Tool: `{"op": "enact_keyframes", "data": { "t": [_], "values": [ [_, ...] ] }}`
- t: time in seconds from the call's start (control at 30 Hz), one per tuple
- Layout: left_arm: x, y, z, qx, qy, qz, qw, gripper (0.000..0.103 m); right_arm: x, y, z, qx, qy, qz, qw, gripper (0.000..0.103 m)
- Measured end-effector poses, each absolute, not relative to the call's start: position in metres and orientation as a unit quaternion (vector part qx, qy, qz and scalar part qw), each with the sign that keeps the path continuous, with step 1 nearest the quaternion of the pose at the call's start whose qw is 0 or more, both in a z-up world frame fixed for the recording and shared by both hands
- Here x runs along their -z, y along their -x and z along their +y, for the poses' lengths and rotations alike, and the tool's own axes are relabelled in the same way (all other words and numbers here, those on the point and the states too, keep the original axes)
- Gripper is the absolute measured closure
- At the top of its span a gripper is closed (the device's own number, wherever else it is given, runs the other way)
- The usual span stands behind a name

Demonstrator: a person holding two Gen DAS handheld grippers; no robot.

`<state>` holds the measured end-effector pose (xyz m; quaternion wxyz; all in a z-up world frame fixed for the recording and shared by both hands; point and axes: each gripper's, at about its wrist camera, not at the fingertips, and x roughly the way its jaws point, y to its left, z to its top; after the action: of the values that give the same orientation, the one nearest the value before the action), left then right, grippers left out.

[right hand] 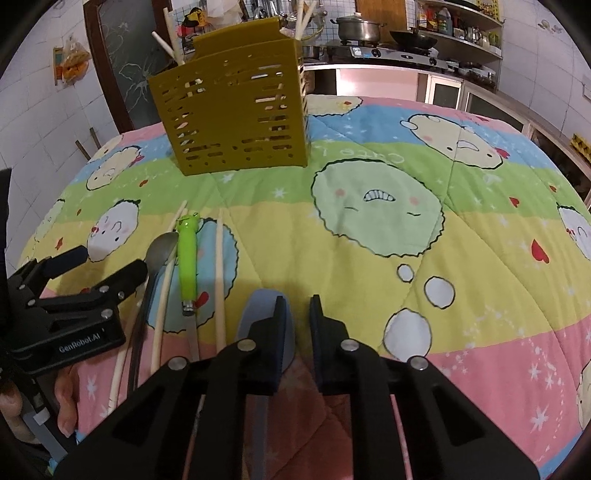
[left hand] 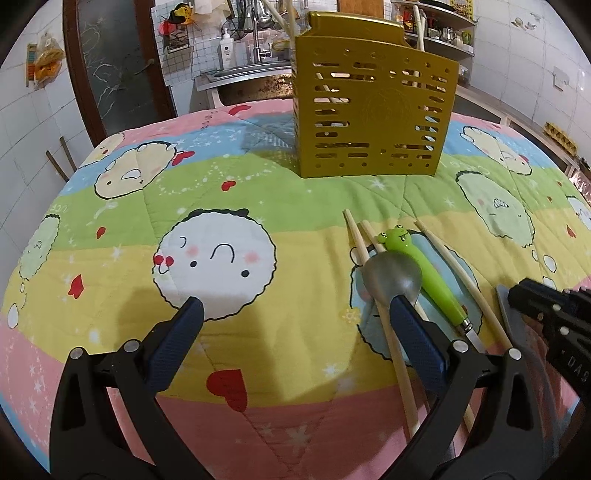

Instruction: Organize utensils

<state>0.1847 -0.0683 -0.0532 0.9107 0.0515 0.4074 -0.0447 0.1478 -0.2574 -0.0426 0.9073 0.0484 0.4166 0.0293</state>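
A gold slotted utensil holder (left hand: 373,110) (right hand: 236,110) stands at the far side of the cartoon blanket (left hand: 258,192), with chopsticks sticking out of it. On the blanket lie a metal spoon (left hand: 391,275) (right hand: 160,247), a green frog-handled knife (left hand: 424,273) (right hand: 187,258) and loose chopsticks (left hand: 356,243) (right hand: 219,277). My left gripper (left hand: 295,308) is open, its right finger beside the spoon bowl. My right gripper (right hand: 297,306) (left hand: 517,293) has its jaws a narrow gap apart, blanket showing between them. A grey-blue flat utensil (right hand: 258,306) (left hand: 503,297) lies under its left finger.
A person's hand (right hand: 66,398) holds the left gripper (right hand: 77,280). Behind the table are a sink (left hand: 251,70), a stove with a pot (right hand: 358,27) and shelves (right hand: 461,33). A dark door (left hand: 110,66) stands at the far left. Bare blanket spreads on the right (right hand: 443,258).
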Motion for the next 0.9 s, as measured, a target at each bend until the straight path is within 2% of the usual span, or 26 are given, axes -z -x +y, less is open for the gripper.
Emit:
{"op": "enact_keyframes", "data": {
  "t": [0.17, 0.33, 0.5, 0.63, 0.7, 0.73, 0.77, 0.9],
  "values": [
    [0.056, -0.188, -0.072, 0.058, -0.047, 0.420, 0.905, 0.012, 0.040, -0.149, -0.265, -0.015, -0.051, 0.415, 0.908, 0.089],
    [0.061, -0.193, -0.081, 0.070, -0.052, 0.434, 0.897, 0.025, 0.042, -0.149, -0.268, -0.013, -0.059, 0.415, 0.908, 0.089],
    [0.060, -0.201, -0.088, 0.080, -0.051, 0.438, 0.894, 0.047, 0.041, -0.150, -0.266, -0.011, -0.057, 0.413, 0.909, 0.089],
    [0.060, -0.211, -0.090, 0.085, -0.046, 0.439, 0.893, 0.058, 0.039, -0.151, -0.267, -0.008, -0.061, 0.412, 0.909, 0.089],
    [0.059, -0.214, -0.089, 0.086, -0.044, 0.440, 0.893, 0.070, 0.037, -0.152, -0.266, -0.008, -0.064, 0.410, 0.910, 0.079],
    [0.059, -0.216, -0.088, 0.087, -0.042, 0.441, 0.892, 0.073, 0.034, -0.152, -0.265, -0.008, -0.066, 0.406, 0.912, 0.068],
    [0.058, -0.218, -0.086, 0.091, -0.038, 0.443, 0.891, 0.078, 0.031, -0.152, -0.264, -0.009, -0.065, 0.402, 0.913, 0.064],
    [0.055, -0.219, -0.078, 0.105, -0.026, 0.446, 0.888, 0.091, 0.025, -0.159, -0.249, -0.024, -0.051, 0.399, 0.915, 0.064]
  ]
}}
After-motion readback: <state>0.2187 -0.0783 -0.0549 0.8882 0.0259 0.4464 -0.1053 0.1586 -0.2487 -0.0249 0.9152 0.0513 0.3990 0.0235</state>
